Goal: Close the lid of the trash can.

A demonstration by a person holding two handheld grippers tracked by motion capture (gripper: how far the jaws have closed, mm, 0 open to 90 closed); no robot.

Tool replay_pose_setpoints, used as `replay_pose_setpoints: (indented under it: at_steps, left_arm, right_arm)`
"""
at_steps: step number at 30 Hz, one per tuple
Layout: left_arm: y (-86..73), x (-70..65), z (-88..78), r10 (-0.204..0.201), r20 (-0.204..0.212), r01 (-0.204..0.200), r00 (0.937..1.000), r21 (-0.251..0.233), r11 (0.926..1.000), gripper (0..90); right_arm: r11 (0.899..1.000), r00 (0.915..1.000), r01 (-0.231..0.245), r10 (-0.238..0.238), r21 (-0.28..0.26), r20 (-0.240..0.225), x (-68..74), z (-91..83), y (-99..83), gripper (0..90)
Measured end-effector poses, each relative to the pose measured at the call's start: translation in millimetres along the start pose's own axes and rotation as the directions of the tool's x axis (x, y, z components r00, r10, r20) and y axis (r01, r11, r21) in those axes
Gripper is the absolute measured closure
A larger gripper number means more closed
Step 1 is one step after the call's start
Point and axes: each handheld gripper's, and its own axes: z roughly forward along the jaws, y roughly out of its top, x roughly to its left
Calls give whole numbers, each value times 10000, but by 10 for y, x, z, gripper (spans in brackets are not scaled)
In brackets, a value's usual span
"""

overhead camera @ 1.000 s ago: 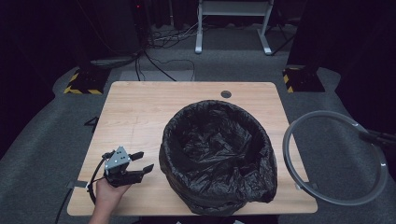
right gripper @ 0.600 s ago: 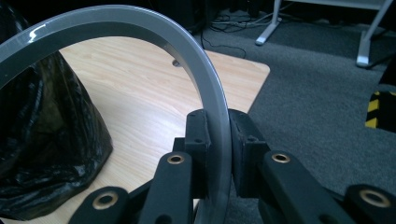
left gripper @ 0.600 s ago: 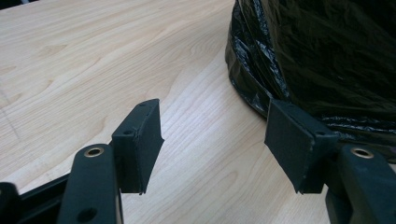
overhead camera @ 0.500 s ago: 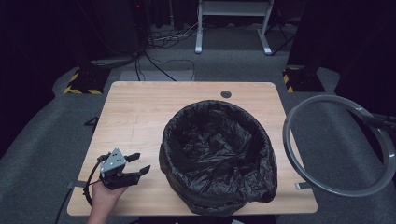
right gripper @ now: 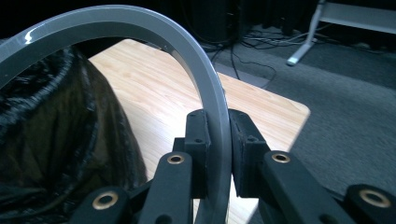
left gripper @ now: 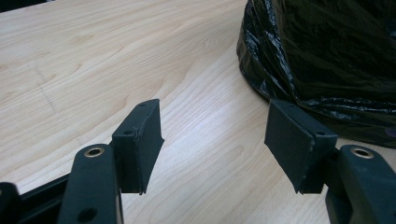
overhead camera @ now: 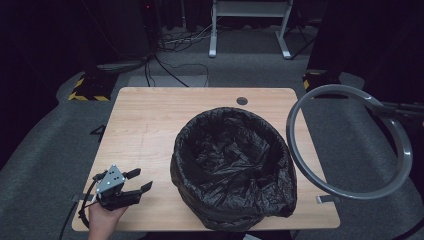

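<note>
- While clamped in the right gripper point(right gripper: 218, 154), the grey ring point(overhead camera: 350, 142) stood tilted beyond the desk's point(overhead camera: 150, 130) right edge, higher than before.
- Left gripper point(overhead camera: 142, 181), wide and empty, sat near the front-left corner.

The black bin bag point(overhead camera: 232, 167) blocks the table's point(overhead camera: 150, 125) right half; the left half lies free.

grey ring point(overhead camera: 350, 145) carried higher and leftward, now overlapping the table's right edge point(overhead camera: 327, 200)
</note>
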Motion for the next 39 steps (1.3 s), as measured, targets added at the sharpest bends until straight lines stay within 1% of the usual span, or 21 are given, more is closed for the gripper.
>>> replay_pose_setpoints:
  at_steps: [1, 5, 7, 10, 16, 20, 27, 32, 39]
  left_arm:
    - [-9, 2, -19, 30, -35, -30, 10000, -1, 10000, 364]
    - [-67, -9, -103, -94, -214, 94, 9997, 18, 10000, 365]
    - [-93, -11, -156, -167, -300, 166, 9994, -43, 9999, 366]
    - [-124, -14, -235, -254, -441, 248, 9987, -122, 9996, 365]
    - [-183, -12, -320, -412, -630, 403, 9972, -163, 9991, 366]
    - [-186, -11, -345, -423, -671, 409, 9969, -223, 9989, 366]
    - [-213, -19, -362, -456, -705, 447, 9965, -141, 9989, 366]
    - [-230, -18, -400, -560, -782, 544, 9954, -231, 9983, 366]
    - [-233, -19, -429, -532, -816, 511, 9952, -278, 9983, 366]
  right_arm:
    - [10000, 9999, 57, -57, 4, -107, 32, 32, 40, 795]
    - [9996, 9983, 251, -246, 100, -520, 157, 174, 187, 795]
    - [9990, 9964, 435, -425, 120, -740, 208, 254, 256, 795]
    - [9985, 9936, 521, -499, 183, -1014, 275, 382, 352, 795]
    - [9969, 9842, 728, -668, 306, -1639, 448, 632, 522, 795]
    - [9951, 9772, 910, -819, 380, -1959, 571, 775, 613, 795]
    - [9933, 9696, 1029, -884, 524, -2282, 731, 955, 718, 795]
    - [9914, 9624, 1222, -1068, 471, -2498, 845, 1053, 785, 795]
    - [9886, 9535, 1380, -1164, 595, -2780, 963, 1222, 840, 795]
